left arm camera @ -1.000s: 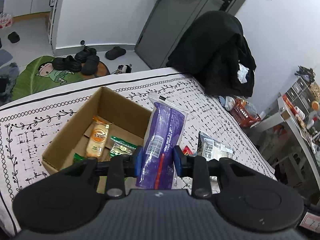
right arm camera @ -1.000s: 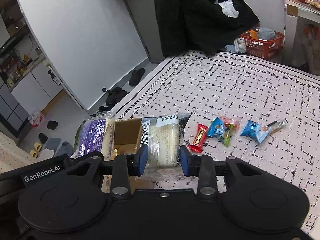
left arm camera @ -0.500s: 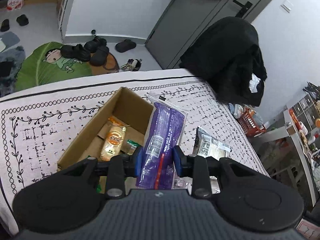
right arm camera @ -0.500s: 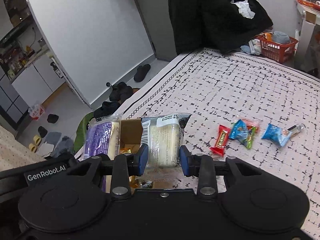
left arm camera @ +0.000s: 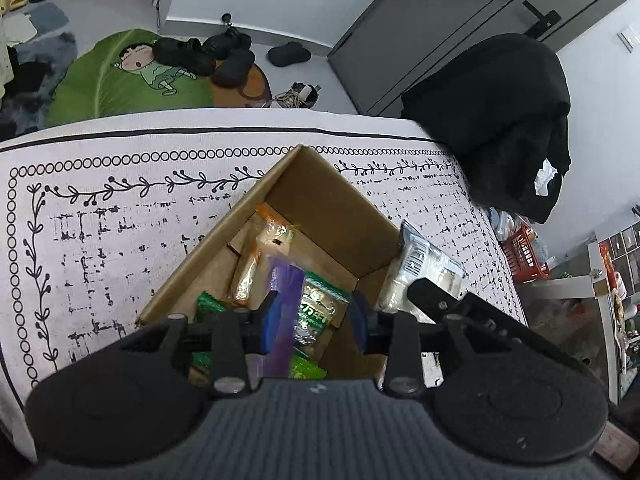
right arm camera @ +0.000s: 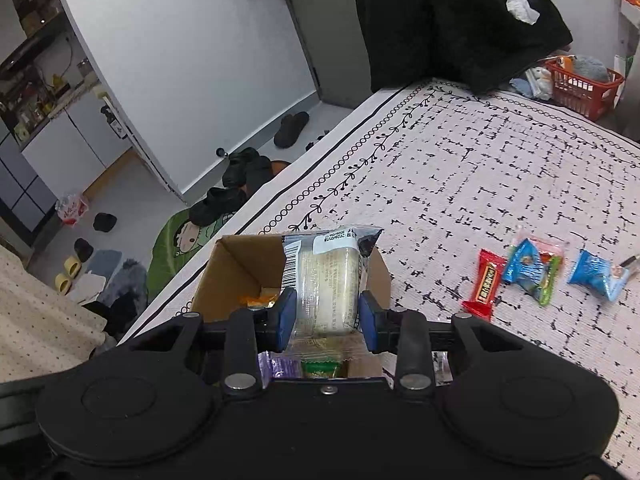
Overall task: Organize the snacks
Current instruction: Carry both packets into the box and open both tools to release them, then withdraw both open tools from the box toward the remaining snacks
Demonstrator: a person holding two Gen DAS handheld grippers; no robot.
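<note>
Purple packet (left arm camera: 286, 304) in box (left arm camera: 320, 204), loose candies (right arm camera: 528, 272) right view only

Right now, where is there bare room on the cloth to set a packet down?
Bare cloth lies left of the cardboard box, out to the vine border, and beyond the red bar and blue packets toward the red basket. Crowded: the box interior and that candy row.

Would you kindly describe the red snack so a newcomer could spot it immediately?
On the patterned bedspread, right of the cardboard box, lies a row of loose snacks. The red snack is the leftmost, nearest the box, and the only red wrapper beside two blue ones.
</note>
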